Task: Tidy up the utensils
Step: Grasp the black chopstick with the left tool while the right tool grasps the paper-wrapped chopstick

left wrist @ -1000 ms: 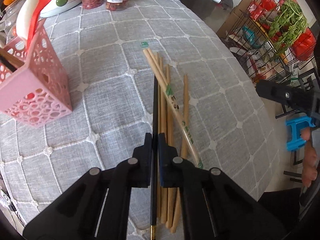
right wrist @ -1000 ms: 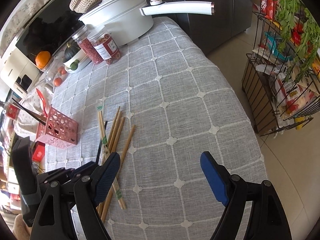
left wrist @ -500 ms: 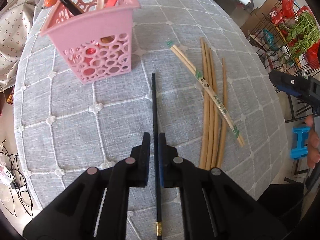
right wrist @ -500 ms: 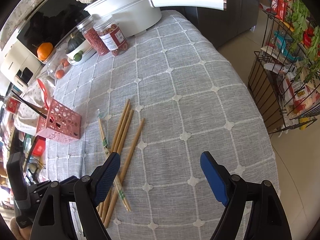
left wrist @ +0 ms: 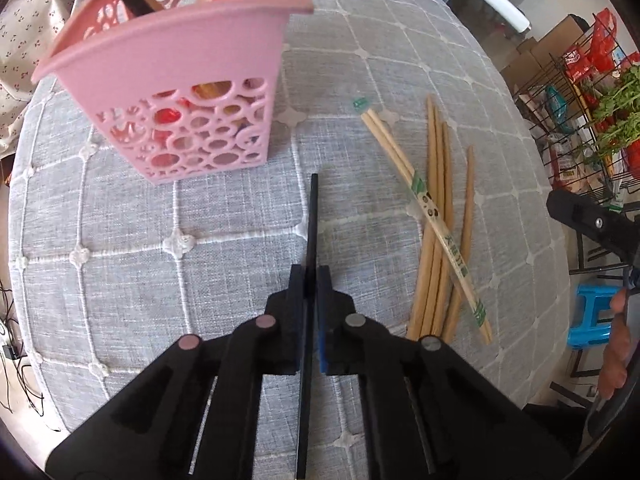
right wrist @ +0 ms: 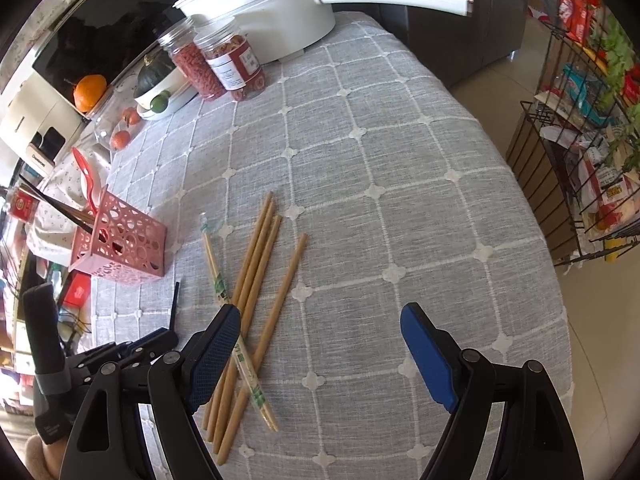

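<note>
Fingers [left wrist: 289, 312] of the left gripper [left wrist: 311, 276] are clenched on a black chopstick [left wrist: 313, 216]; its tip points toward the pink basket [left wrist: 180, 80] and stops just short of its foot. Fingers [right wrist: 216, 356] of the right gripper [right wrist: 320, 354] are released, wide apart, nothing between them, above the counter [right wrist: 400, 200].

Free room: the grey checked cloth to the right of the bamboo chopsticks [right wrist: 256, 280] is bare up to the counter edge; behind that edge stands a wire rack [right wrist: 580, 160] w/ food packs. At the far end stand a white pot [right wrist: 260, 4] and two jars [right wrist: 216, 60].

Vs. one sec. ago: in the left view the basket has come much nearer and now fills the upper left; the bamboo pile moved from under the gripper to its right. The black stick was in the pile then, now it is apart from it.

The stick is thin, straight, matt black. The basket has round cut-outs, w/ a red spoon [right wrist: 86, 176] and dark sticks already in it. One bamboo pair [left wrist: 424, 216] wears a paper sleeve w/ green print.
</note>
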A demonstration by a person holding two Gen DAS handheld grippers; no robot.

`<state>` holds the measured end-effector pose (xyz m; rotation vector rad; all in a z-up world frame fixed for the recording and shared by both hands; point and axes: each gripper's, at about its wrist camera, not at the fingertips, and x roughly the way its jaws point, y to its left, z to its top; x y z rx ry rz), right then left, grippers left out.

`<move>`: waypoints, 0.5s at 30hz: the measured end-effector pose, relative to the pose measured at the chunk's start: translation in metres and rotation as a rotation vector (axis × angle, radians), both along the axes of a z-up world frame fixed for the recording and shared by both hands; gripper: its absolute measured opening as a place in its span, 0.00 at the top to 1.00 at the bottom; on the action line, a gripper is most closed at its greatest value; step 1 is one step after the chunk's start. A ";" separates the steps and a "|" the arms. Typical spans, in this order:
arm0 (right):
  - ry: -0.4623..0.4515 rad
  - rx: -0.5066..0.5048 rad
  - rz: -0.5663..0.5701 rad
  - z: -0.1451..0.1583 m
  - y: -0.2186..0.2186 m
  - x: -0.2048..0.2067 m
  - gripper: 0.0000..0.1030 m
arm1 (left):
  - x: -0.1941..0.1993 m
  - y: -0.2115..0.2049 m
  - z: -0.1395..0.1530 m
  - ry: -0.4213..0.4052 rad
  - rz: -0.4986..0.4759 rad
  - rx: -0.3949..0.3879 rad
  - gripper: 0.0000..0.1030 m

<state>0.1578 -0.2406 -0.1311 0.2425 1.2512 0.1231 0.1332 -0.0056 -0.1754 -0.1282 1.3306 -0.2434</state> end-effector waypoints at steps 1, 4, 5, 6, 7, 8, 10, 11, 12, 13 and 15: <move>0.002 -0.002 0.013 -0.001 0.005 0.002 0.19 | -0.002 0.003 0.002 -0.002 0.006 0.000 0.94; 0.000 -0.009 0.050 -0.003 0.021 0.006 0.20 | -0.010 0.013 0.014 -0.031 0.013 -0.020 0.94; -0.004 -0.010 0.064 -0.003 0.027 0.008 0.21 | -0.014 0.017 0.021 -0.047 0.013 -0.032 0.94; -0.008 -0.014 0.076 -0.003 0.032 0.009 0.22 | -0.017 0.020 0.027 -0.062 0.012 -0.043 0.94; -0.016 -0.023 0.098 -0.003 0.040 0.011 0.27 | -0.021 0.023 0.034 -0.079 0.012 -0.054 0.94; -0.020 -0.030 0.120 -0.003 0.048 0.014 0.31 | -0.023 0.025 0.041 -0.098 0.012 -0.064 0.94; -0.024 -0.036 0.162 -0.006 0.062 0.018 0.39 | -0.031 0.033 0.055 -0.138 0.014 -0.079 0.94; -0.023 -0.037 0.178 -0.008 0.069 0.021 0.46 | -0.033 0.038 0.061 -0.156 0.016 -0.087 0.94; -0.022 -0.035 0.189 -0.010 0.075 0.023 0.49 | -0.036 0.043 0.067 -0.175 0.020 -0.093 0.94; -0.020 -0.033 0.197 -0.012 0.080 0.026 0.56 | -0.040 0.048 0.073 -0.194 0.023 -0.096 0.94; -0.019 -0.032 0.202 -0.017 0.090 0.031 0.63 | -0.045 0.055 0.080 -0.224 0.034 -0.092 0.94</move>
